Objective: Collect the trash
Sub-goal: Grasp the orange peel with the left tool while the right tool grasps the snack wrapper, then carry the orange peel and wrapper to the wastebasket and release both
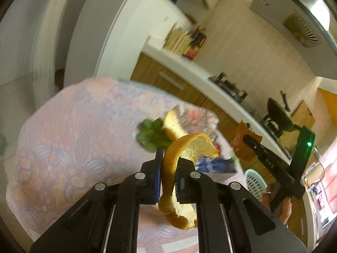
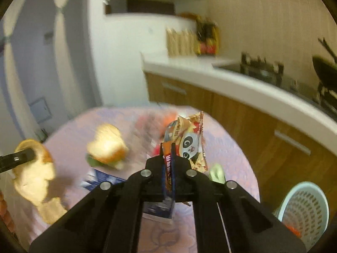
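Left gripper (image 1: 168, 175), nearest in its own view: fingers clenched on a curl of orange peel (image 1: 185, 147). The strip's long axis runs roughly 12-to-6 through the pads, one end hanging below them, the other arching up toward 1 o'clock. It is clear of the table (image 1: 63, 137).

Right gripper (image 2: 168, 168): fingers clamped on the lower edge of a panda-printed snack wrapper (image 2: 189, 143), which stands upright above the pads, long axis 12-to-6, leaning slightly toward 1 o'clock. Also off the table.

Key relation, judged for the drop: the pale blue perforated basket (image 2: 305, 206) sits off the table edge at about 4 o'clock from the right fingers, near them and lower. In the left view the basket (image 1: 253, 181) lies at 3 o'clock, beyond the right gripper (image 1: 248, 141). So the right hand is the nearer; the left has to travel across toward it.

Farther out on the table: another peel piece (image 2: 109, 145) over a green leaf (image 1: 151, 137), a blue packet (image 2: 101, 179), blurred red-and-white scraps (image 2: 151, 124). Beyond, kitchen counter (image 2: 210, 73) with hob.
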The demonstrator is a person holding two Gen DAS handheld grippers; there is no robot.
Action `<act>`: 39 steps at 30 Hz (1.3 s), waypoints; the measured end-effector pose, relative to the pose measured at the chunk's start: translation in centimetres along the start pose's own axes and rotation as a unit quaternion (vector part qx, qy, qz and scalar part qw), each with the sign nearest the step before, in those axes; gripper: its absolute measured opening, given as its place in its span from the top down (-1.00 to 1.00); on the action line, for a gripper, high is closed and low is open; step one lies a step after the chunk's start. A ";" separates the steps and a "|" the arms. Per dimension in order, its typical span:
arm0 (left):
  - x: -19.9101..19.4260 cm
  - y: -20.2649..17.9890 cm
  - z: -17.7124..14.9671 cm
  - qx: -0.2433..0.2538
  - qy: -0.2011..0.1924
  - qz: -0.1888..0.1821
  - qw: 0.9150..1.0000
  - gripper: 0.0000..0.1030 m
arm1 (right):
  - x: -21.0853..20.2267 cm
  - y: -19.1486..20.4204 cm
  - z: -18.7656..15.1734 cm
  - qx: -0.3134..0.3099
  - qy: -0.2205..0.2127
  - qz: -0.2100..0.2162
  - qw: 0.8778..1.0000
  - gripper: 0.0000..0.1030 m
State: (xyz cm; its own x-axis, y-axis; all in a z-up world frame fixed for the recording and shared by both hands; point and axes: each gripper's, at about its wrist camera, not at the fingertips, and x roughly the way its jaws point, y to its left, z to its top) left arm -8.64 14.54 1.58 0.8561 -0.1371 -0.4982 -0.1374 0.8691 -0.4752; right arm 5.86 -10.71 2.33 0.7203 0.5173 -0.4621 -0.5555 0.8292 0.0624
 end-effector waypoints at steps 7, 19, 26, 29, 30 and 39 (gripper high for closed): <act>-2.5 -3.8 0.4 0.041 -0.039 -0.044 0.997 0.84 | -5.9 2.7 1.4 -0.033 -0.075 0.054 0.995 0.95; -1.8 -11.2 1.3 0.115 -0.047 -0.090 0.988 0.84 | -11.1 -0.6 0.3 -0.021 -0.106 0.014 0.994 0.95; 2.5 -18.1 1.3 0.160 -0.022 -0.135 0.978 0.84 | -12.6 -7.0 -2.1 0.021 -0.090 -0.046 0.995 0.95; 4.6 -20.8 1.0 0.175 -0.008 -0.155 0.972 0.84 | -13.7 -10.7 -3.9 0.050 -0.079 -0.081 0.992 0.95; 5.7 -22.1 0.8 0.181 0.000 -0.162 0.970 0.84 | -13.9 -11.6 -4.3 0.058 -0.076 -0.089 0.991 0.95; 14.5 -32.1 -3.5 0.242 0.069 -0.200 0.947 0.84 | -16.1 -21.6 -9.8 0.162 -0.048 -0.157 0.973 0.95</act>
State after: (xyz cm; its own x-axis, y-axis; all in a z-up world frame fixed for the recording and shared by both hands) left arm 6.42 -17.04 7.08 0.7138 -0.5331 -0.4543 0.4575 0.8460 -0.2738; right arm 2.16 -39.07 -0.27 0.8774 0.2319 -0.4200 -0.1524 0.9648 0.2143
